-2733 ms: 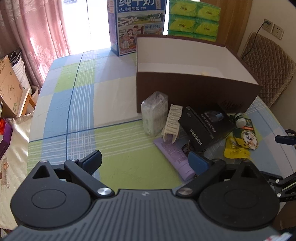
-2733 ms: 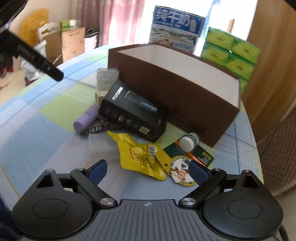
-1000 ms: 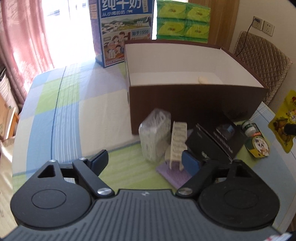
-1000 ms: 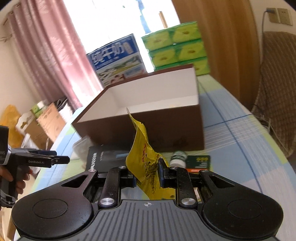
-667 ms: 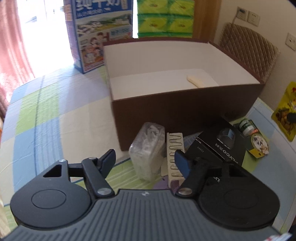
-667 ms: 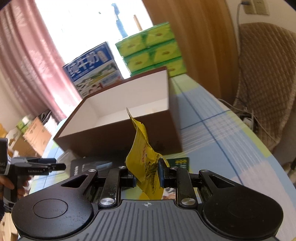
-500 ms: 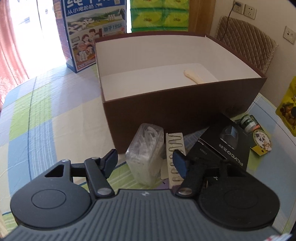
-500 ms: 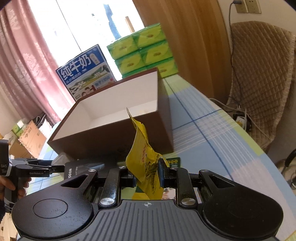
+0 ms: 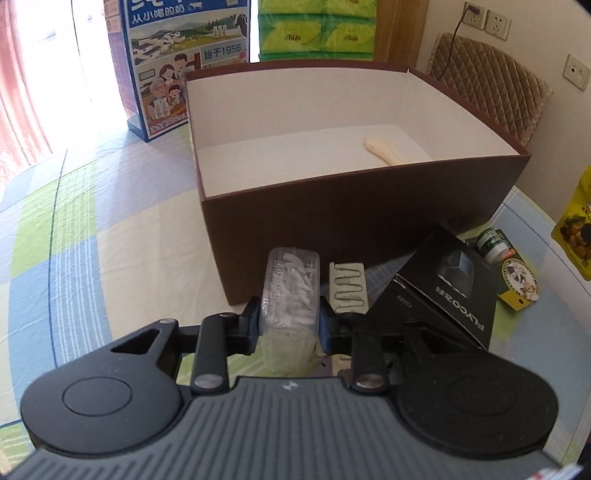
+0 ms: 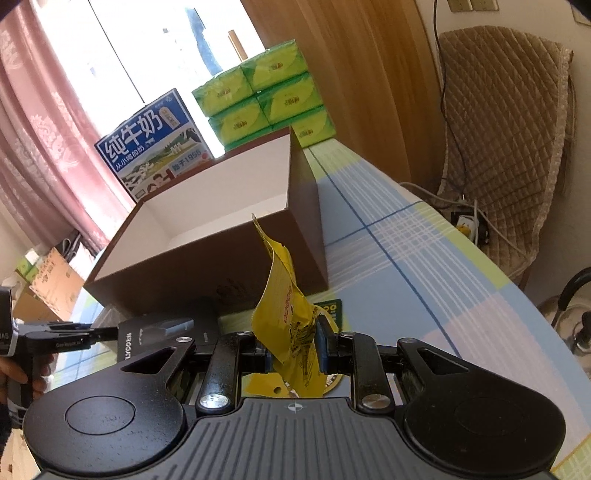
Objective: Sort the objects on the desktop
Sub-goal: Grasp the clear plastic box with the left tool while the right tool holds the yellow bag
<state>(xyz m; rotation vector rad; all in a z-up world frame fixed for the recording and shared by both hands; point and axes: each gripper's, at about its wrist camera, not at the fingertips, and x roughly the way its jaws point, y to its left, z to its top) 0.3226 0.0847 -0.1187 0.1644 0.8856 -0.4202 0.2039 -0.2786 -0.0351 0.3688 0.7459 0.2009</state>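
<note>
Currently held, left: my left gripper [image 9: 290, 326] has its fingers [image 9: 252, 325] closed on a clear plastic packet [image 9: 290, 295] of small white pieces, gripped at its lower half, standing upright just in front of the brown box [image 9: 354, 206].

Held, right: my right gripper [image 10: 295, 349] has its fingers [image 10: 325, 345] clamped on a yellow snack pouch [image 10: 286, 314], crumpled, its top edge rising above the fingers (raised off the surface; the same pouch shows at the right edge of the left wrist view [image 9: 576, 229]).

Brown box: open-topped, white inside, standing on the checked cloth surface [image 9: 110, 229]. Contents: one pale, elongated item [image 9: 380, 151] on the floor near the far right corner; what it is I cannot tell.

Remaining loose on the surface, in front of the box:
- white ridged strip [image 9: 347, 286], just beside the clear packet to its right, leaning toward the box wall;
- black carton [image 9: 447, 291] with white lettering, tilted, just right of the strip;
- small bottle with a white cap [image 9: 493, 240], lying on a green card [image 9: 517, 280] with a round printed emblem, beyond the carton.

Behind the box: a blue milk carton case [image 9: 177, 62] and a stack of green tissue packs [image 9: 317, 29]. A quilted chair back [image 10: 506, 122] stands off the right side. A hand [image 10: 14, 376] holding the other gripper's handle shows at the left edge of the right wrist view.
</note>
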